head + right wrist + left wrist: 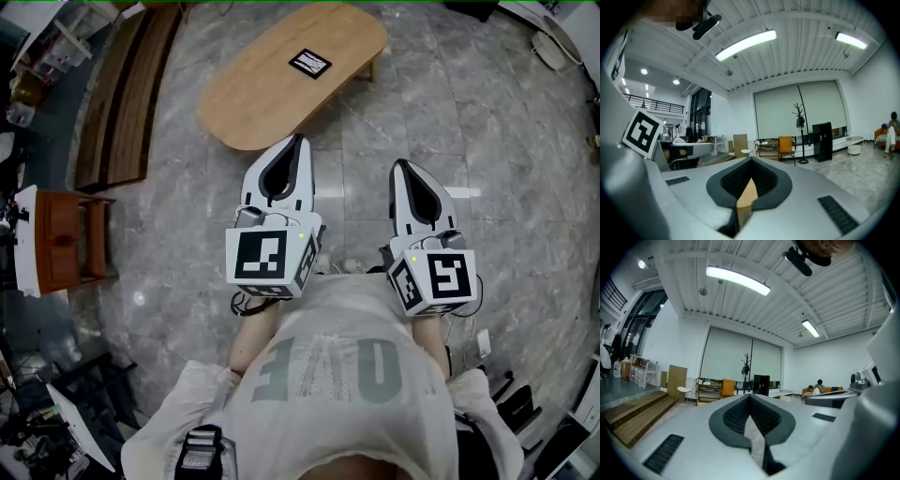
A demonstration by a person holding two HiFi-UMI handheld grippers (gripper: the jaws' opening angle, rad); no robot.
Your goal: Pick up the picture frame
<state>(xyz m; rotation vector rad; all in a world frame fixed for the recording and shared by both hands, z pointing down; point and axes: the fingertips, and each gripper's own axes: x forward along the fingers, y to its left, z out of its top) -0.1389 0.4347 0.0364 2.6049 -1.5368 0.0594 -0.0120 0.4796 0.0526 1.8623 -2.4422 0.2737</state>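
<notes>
One oval wooden desk (272, 89) stands on the stone floor, its long axis running from near left to far right in the head view.

Two hand-held grippers hang side by side over the floor, short of the desk's near end and not touching it. The left hand-held gripper (298, 141) has its jaws pressed together at the tips, with nothing between them. The right hand-held gripper (397, 167) is the same: tips meeting, nothing held.

One picture frame (309, 63) lies flat on the desk towards its far right end, well apart from both grippers. It is dark-edged with a pale middle, and its long axis runs crosswise to the desk's length.
</notes>
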